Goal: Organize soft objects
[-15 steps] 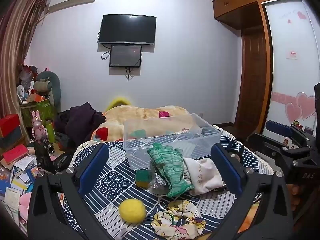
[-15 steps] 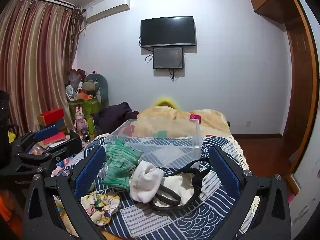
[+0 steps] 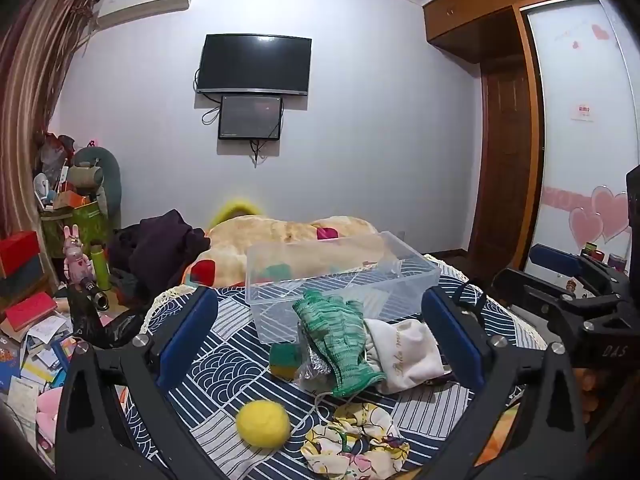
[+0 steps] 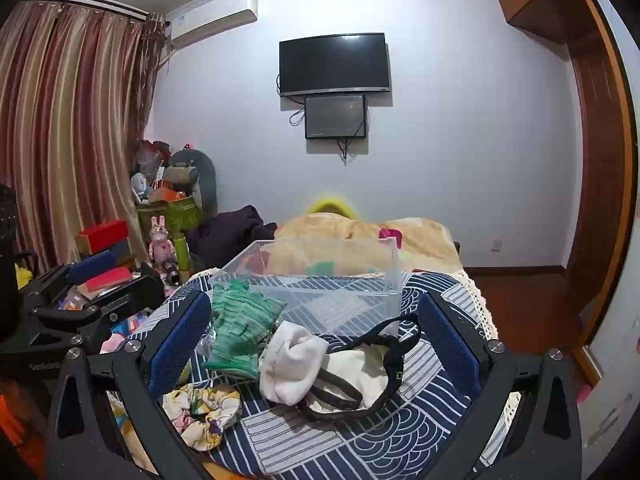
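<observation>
Both grippers, left gripper (image 3: 320,336) and right gripper (image 4: 312,336), hover with fingers wide, holding nothing. Green glove (image 3: 340,340), white sock (image 4: 292,364), yellow ball (image 3: 263,423) lie on table (image 3: 224,360) before empty clear bin (image 3: 344,280). Looks like pre-grasp; next: descend, pinch one item.

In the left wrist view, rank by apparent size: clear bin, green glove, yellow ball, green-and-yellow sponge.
1. clear bin
2. green glove
3. yellow ball, though it lies nearest the camera
4. green-and-yellow sponge, partly hidden

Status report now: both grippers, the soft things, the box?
Left gripper open, right gripper open, both empty. Green glove, white sock, yellow ball outside clear box. Nothing blocking.
</observation>
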Demonstrator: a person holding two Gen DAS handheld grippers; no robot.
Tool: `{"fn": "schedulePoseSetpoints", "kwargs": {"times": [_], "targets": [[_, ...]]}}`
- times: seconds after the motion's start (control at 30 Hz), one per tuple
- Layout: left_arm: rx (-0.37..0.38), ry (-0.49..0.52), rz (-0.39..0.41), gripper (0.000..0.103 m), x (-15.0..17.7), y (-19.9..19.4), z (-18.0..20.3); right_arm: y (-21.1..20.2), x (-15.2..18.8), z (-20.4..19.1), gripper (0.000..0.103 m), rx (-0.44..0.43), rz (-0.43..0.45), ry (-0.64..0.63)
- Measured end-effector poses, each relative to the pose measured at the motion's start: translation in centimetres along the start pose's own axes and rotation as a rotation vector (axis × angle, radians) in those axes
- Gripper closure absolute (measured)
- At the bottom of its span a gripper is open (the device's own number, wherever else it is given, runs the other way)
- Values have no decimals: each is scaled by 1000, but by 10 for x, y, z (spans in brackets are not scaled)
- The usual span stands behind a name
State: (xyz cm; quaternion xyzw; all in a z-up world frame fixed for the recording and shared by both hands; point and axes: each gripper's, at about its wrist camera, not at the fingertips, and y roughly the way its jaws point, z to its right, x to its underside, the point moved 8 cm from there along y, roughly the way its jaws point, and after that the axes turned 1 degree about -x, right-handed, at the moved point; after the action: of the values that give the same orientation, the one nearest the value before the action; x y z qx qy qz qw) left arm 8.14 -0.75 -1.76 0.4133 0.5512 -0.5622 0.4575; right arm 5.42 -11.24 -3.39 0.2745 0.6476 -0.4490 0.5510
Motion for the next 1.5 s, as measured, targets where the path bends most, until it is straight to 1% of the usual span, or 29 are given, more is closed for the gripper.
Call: {"fn": "schedulePoseSetpoints", "kwargs": {"times": [0.33, 1.13, 1.23, 1.5], "targets": [[7, -11, 10, 0, -1, -5, -6, -4, -1, -1, 0, -1, 4, 3], [10, -9, 16, 0, -2, -7, -3, -7, -3, -1, 0, -4, 10, 7], [10, -9, 16, 0, -3, -7, -3, -14, -9, -7, 0, -4, 12, 4], [9, -9, 17, 0, -4, -7, -3, -16, -11, -8, 0, -7, 12, 9]]}}
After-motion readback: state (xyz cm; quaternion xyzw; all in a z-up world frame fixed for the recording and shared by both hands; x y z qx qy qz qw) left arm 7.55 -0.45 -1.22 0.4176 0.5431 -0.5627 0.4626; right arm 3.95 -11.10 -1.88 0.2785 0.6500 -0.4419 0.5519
